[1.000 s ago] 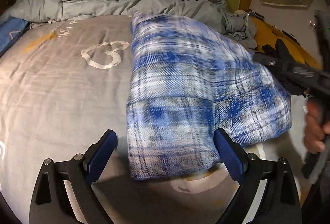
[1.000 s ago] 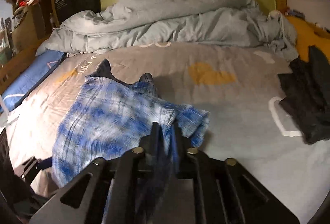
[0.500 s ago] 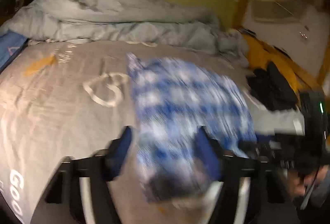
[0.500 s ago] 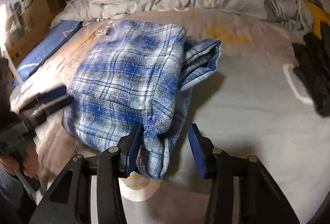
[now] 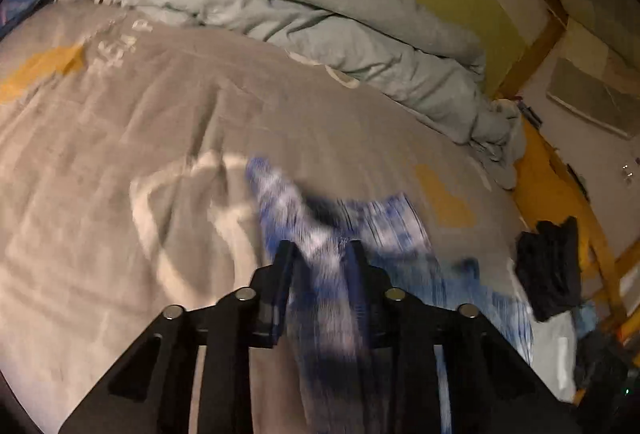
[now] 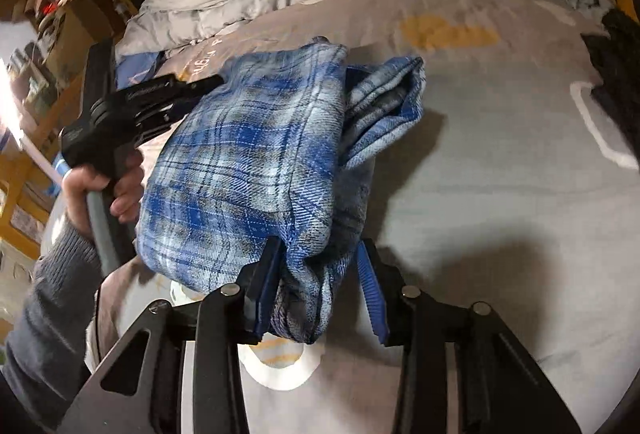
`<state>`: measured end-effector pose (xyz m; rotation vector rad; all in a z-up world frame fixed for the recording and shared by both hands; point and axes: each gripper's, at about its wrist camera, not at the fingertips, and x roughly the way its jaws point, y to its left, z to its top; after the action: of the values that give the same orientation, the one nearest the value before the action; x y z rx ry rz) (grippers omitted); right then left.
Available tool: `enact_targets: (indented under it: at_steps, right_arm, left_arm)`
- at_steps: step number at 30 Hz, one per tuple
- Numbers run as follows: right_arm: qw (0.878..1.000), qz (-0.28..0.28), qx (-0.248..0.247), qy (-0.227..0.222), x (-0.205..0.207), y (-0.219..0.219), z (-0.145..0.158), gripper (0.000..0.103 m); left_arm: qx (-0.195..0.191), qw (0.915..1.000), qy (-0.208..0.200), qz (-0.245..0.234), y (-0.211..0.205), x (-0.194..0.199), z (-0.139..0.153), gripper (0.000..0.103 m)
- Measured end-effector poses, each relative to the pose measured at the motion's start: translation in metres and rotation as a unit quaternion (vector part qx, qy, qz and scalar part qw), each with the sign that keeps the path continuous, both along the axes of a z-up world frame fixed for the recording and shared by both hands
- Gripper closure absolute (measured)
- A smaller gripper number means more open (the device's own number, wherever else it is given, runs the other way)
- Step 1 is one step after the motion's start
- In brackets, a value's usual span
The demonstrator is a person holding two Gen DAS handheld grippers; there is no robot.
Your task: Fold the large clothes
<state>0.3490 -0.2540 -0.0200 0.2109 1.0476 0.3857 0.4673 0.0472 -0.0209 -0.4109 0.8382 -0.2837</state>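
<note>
- Plaid shirt [image 6: 248, 162]: folded bundle on the bed [image 6: 500, 202], near edge raised.
- My right claw [image 6: 320, 286]: parted, cloth between its fingers, grip uncertain.
- My left claw [image 5: 320, 254]: clenched on blurred shirt fabric.
- Handling: soft, light, floppy; best taken at folded edges.

Black claw [image 6: 320, 286], blue pads [image 6: 370, 282], grey sleeve [image 6: 56, 298]
</note>
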Motion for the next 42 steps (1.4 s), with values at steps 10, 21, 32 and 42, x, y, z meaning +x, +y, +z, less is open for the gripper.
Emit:
enact_targets:
  at_steps: [10, 21, 32, 42]
  right_arm:
    - [1.0, -0.009, -0.003, -0.021, -0.002, -0.001, 0.009, 0.064]
    - [0.99, -0.088, 0.095, -0.055, 0.008, -0.033, 0.025, 0.026]
    - [0.98, -0.068, 0.184, 0.016, 0.03, -0.017, -0.017, 0.022]
    - [0.984, -0.05, 0.171, 0.013, 0.031, -0.004, -0.028, 0.03]
  left_arm:
    - [0.079, 0.9913, -0.097, -0.04, -0.011, -0.037, 0.071, 0.092]
    - [0.067, 0.9933, -0.061, -0.072, -0.01, -0.132, 0.057, 0.026]
    - [-0.018, 0.9977, 0.022, -0.062, -0.005, -0.127, 0.012, 0.013]
    - [-0.065, 0.9937, 0.062, -0.067, -0.009, -0.124, -0.025, 0.0]
